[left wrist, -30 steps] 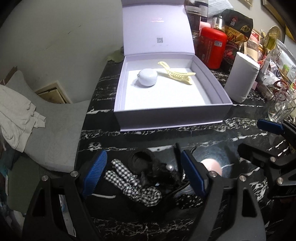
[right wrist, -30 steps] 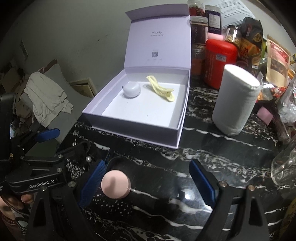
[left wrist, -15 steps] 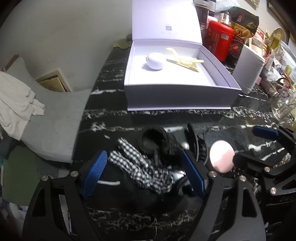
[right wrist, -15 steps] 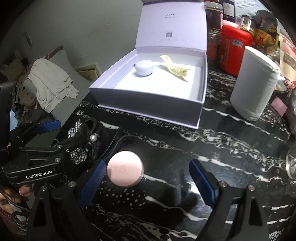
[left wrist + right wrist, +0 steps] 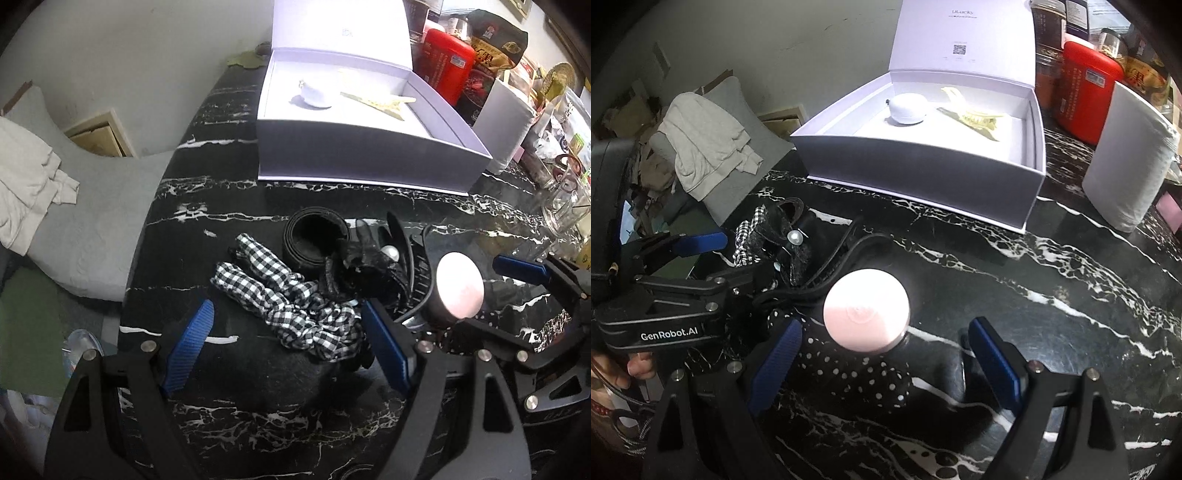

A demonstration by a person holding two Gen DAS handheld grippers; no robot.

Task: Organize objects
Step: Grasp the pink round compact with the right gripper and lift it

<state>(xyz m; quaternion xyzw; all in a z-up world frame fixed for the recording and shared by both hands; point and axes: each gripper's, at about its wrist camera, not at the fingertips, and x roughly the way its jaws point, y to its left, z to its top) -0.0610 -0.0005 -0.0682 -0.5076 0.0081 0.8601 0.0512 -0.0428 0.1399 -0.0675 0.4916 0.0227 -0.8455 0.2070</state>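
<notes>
My left gripper (image 5: 286, 347) is open, low over a black-and-white checked hair tie (image 5: 280, 295) that lies between its blue pads without touching them. Beyond it are a black ring (image 5: 314, 240) and a black bow with a pearl (image 5: 369, 258). My right gripper (image 5: 886, 363) is also open, straddling a black polka-dot fabric piece (image 5: 857, 376), with a round pink case (image 5: 866, 308) just ahead; neither pad touches it. An open lavender box (image 5: 923, 173) at the back holds a white round case (image 5: 908, 109) and a yellow claw clip (image 5: 975, 118).
A white paper roll (image 5: 1130, 162) and a red container (image 5: 1082, 96) stand right of the box among packets and jars. A glass mug (image 5: 565, 206) sits at the far right. The black marble table's edge (image 5: 147, 229) runs along the left, above a grey cushion (image 5: 74, 206).
Both grippers have come down closer to the table, so the hair items and the pink case look larger and the box sits higher in view. The jaws keep the same width.
</notes>
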